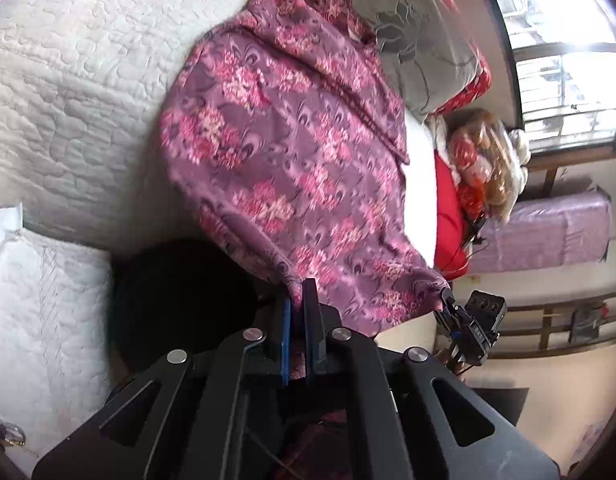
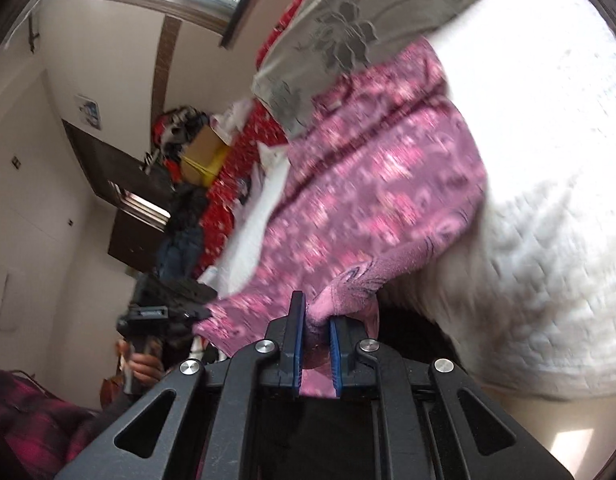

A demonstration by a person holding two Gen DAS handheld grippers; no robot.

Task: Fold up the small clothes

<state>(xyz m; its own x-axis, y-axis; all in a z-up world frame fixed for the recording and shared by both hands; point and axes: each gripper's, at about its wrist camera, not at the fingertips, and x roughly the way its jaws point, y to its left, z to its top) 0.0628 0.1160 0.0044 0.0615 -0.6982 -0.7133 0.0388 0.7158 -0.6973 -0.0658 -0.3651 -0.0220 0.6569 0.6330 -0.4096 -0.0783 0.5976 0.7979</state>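
A purple garment with pink flower print point(image 1: 292, 152) hangs stretched over the white quilted bed point(image 1: 80, 92). My left gripper point(image 1: 300, 300) is shut on one near corner of the garment. My right gripper point(image 1: 448, 300) shows at the right in the left wrist view, shut on the other near corner. In the right wrist view the garment point(image 2: 372, 200) is blurred and bunched between the blue pads of my right gripper point(image 2: 316, 316). My left gripper point(image 2: 200, 312) shows at the left there, holding the cloth's far corner.
A grey flowered pillow point(image 1: 420, 32) and red bedding point(image 1: 448, 208) lie at the head of the bed. A doll point(image 1: 484, 160) sits by the window. A white folded quilt point(image 1: 40, 300) lies at the left. Clutter and a cardboard box point(image 2: 204, 152) stand beyond the bed.
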